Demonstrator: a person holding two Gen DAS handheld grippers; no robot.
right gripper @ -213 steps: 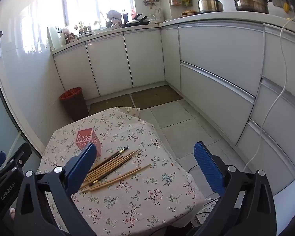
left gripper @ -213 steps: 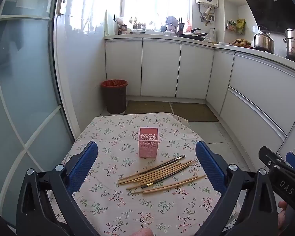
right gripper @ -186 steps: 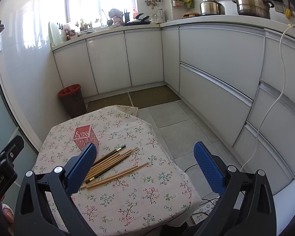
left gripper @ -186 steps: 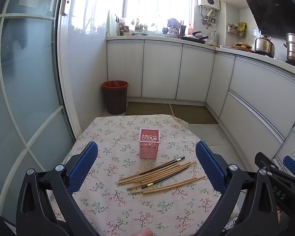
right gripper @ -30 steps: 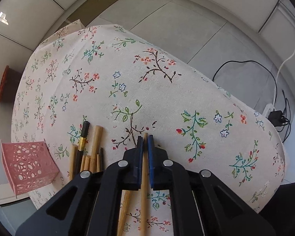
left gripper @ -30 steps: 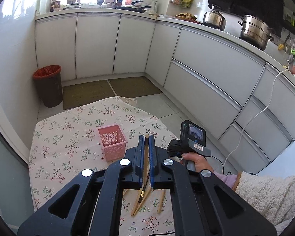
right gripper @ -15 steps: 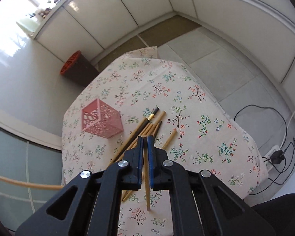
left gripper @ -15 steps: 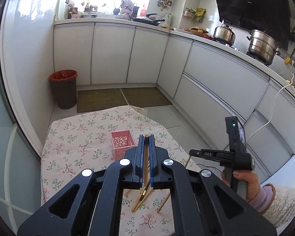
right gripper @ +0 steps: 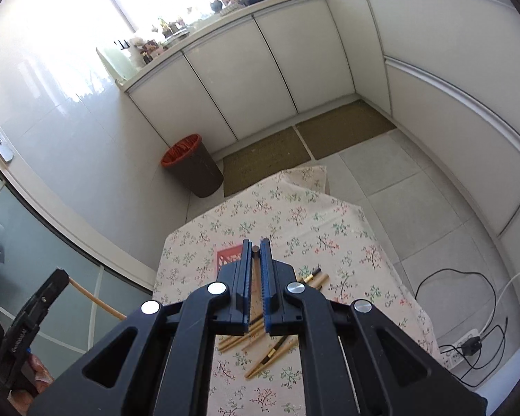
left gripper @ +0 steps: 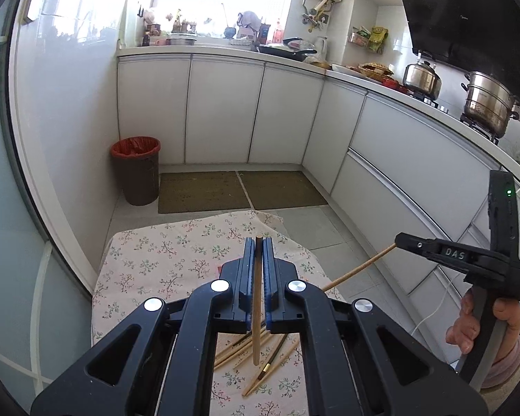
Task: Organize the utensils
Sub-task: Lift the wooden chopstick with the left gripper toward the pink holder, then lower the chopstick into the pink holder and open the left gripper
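Left gripper [left gripper: 259, 242] and right gripper [right gripper: 256, 245] raised above table [right gripper: 329, 222], each clamping one chopstick [left gripper: 257, 305]. Only right view shows pink basket [right gripper: 227, 256].

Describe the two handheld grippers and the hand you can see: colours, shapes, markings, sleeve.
Both grippers are matte black plastic with triangular cut-outs, silver round bolts and blue ribbed finger pads. The left gripper and right gripper look alike. From the left wrist view, the right one's side reads "DAS" in white, with a green light on its upright part. The right hand has a pink cuff.
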